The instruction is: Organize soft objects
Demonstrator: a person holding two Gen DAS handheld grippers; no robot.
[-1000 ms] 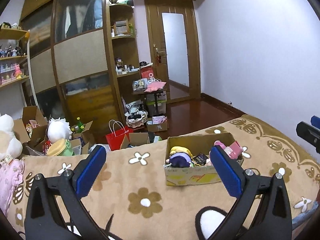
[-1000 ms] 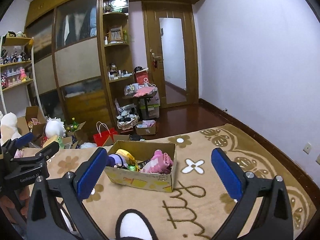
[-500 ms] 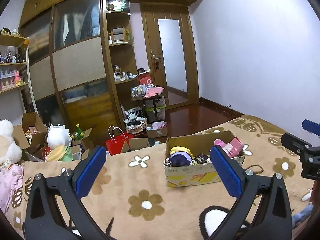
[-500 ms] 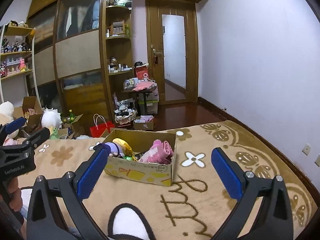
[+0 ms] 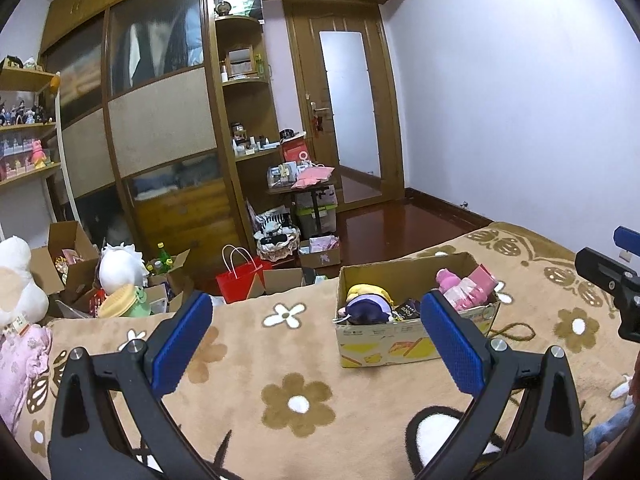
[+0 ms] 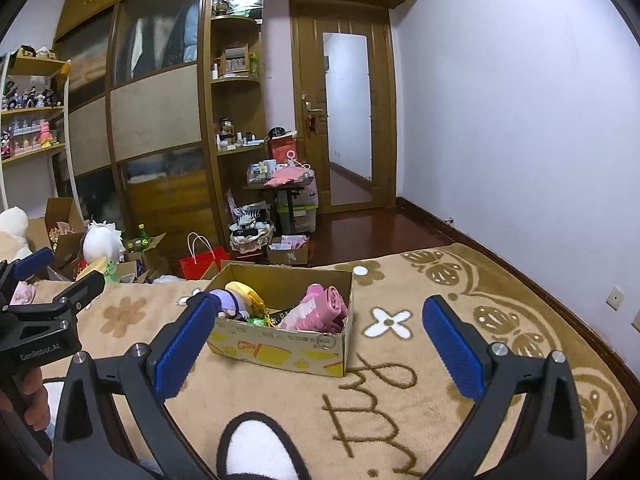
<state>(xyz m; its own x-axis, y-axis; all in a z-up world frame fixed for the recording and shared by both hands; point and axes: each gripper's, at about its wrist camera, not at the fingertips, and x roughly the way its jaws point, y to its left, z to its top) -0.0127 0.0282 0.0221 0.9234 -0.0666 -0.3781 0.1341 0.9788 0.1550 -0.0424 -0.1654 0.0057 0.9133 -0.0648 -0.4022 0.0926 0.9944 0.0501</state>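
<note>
An open cardboard box (image 5: 384, 342) (image 6: 280, 350) sits on the tan flowered blanket (image 5: 248, 368). It holds a purple and yellow plush doll (image 5: 366, 306) (image 6: 230, 300), a pink soft toy (image 5: 464, 286) (image 6: 320, 308) and small items. My left gripper (image 5: 316, 340) is open and empty, held above the blanket, short of the box. My right gripper (image 6: 320, 340) is open and empty, also short of the box. Each gripper shows at the edge of the other's view: the right one (image 5: 616, 276) and the left one (image 6: 44, 300).
Large white and pink plush toys (image 5: 16, 312) lie at the blanket's left end. Beyond the bed are open boxes (image 5: 68, 256), a red bag (image 5: 236, 280), a cluttered small table (image 5: 304, 188), a wardrobe and a door.
Both cameras have tilted up a little and drifted; the box sits lower in both views. Both grippers stay open and empty. Nothing on the blanket has moved.
</note>
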